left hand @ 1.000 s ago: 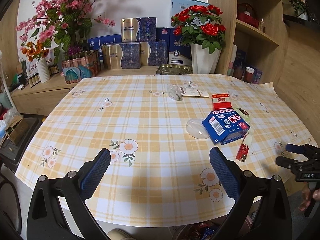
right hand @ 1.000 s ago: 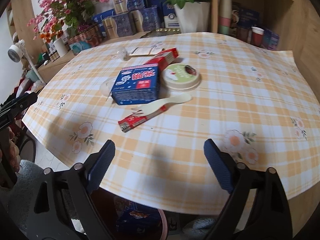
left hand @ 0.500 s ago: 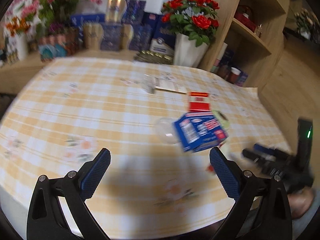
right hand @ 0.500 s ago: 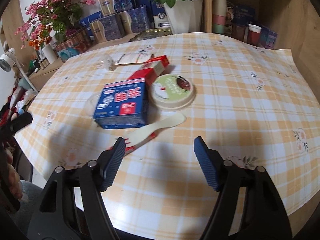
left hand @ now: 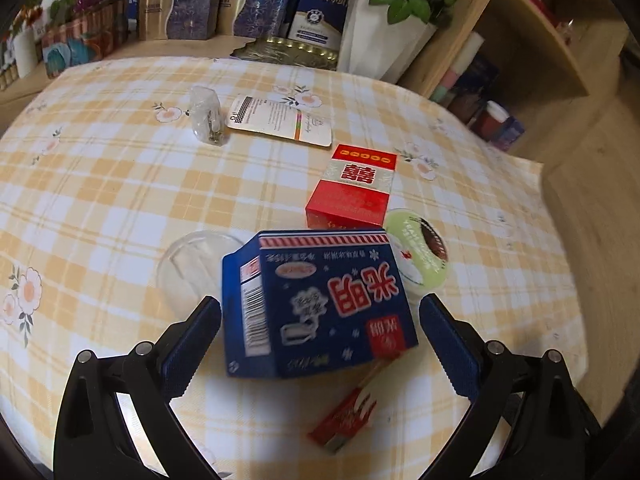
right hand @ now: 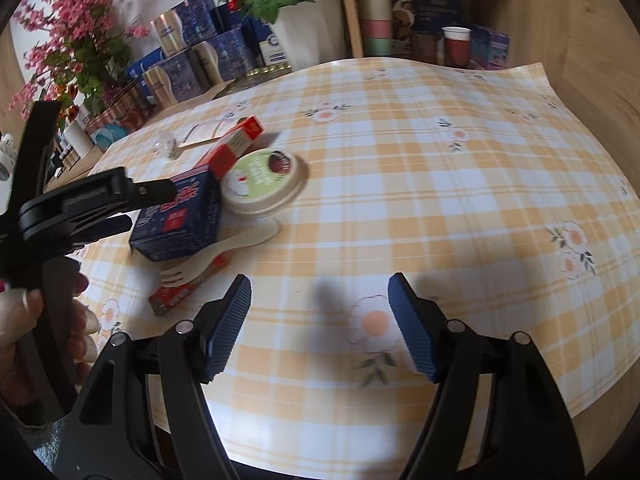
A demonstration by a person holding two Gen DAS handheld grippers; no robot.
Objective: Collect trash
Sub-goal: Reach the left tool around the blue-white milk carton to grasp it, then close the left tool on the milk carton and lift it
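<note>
A blue carton (left hand: 320, 304) lies on the checked tablecloth (left hand: 100, 184), and my open left gripper (left hand: 320, 340) straddles it, one finger at each side, not closed on it. Behind it lie a red box (left hand: 352, 188), a green-lidded tub (left hand: 420, 256) and a clear plastic lid (left hand: 188, 264). A red wrapper with a wooden fork (left hand: 348, 416) lies in front. Further back are a crumpled clear bag (left hand: 206, 114) and a white card (left hand: 280, 120). My right gripper (right hand: 320, 320) is open and empty over the tablecloth (right hand: 460, 200), right of the carton (right hand: 180, 216) and tub (right hand: 264, 176).
A white vase of red roses (left hand: 380, 32), gift boxes (left hand: 180, 8) and a gold tray (left hand: 288, 50) line the back. Wooden shelves with cups (right hand: 376, 8) stand at the right. The left gripper's body (right hand: 72, 208) and the hand holding it show in the right wrist view.
My left gripper moved forward and right across the table until its open fingers flank the blue carton. My right gripper moved right, away from the trash pile.
</note>
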